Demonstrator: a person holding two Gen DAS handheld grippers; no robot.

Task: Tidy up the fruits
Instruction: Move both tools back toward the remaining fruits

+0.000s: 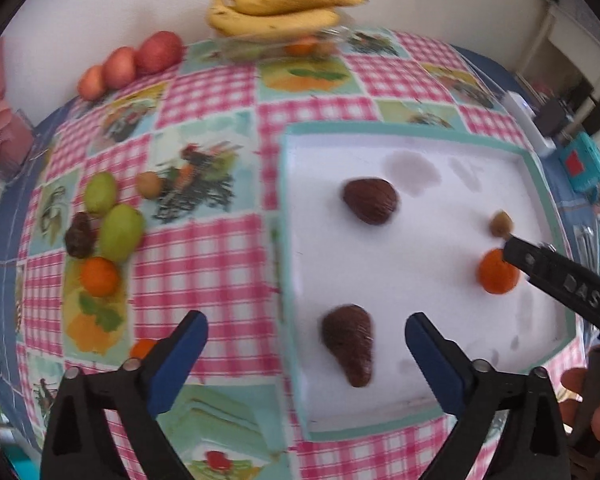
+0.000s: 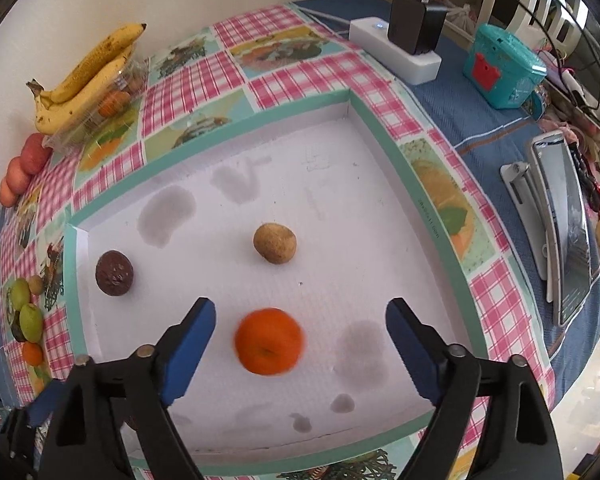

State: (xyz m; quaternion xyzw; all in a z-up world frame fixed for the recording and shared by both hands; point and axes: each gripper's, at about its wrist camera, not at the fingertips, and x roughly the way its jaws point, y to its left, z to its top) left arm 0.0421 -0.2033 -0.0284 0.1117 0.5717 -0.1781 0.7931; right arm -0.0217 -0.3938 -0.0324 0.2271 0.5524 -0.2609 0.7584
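we hold the left gripper (image 1: 306, 332) pointed steeply down over the tray (image 1: 296, 240), jaws released and spread, a brown scaly fruit (image 1: 350, 344) lying loose between them. the right gripper (image 2: 300, 320) points down likewise, released, with the orange (image 2: 269, 341) untouched between its fingers. the white-floored tray also holds a second brown fruit (image 1: 370, 206) and a small tan fruit (image 2: 275, 242). on the checked tablecloth (image 1: 204, 248) outside lie green fruits (image 1: 120, 232), bananas (image 1: 276, 10) and apples (image 1: 132, 62) near the wall.
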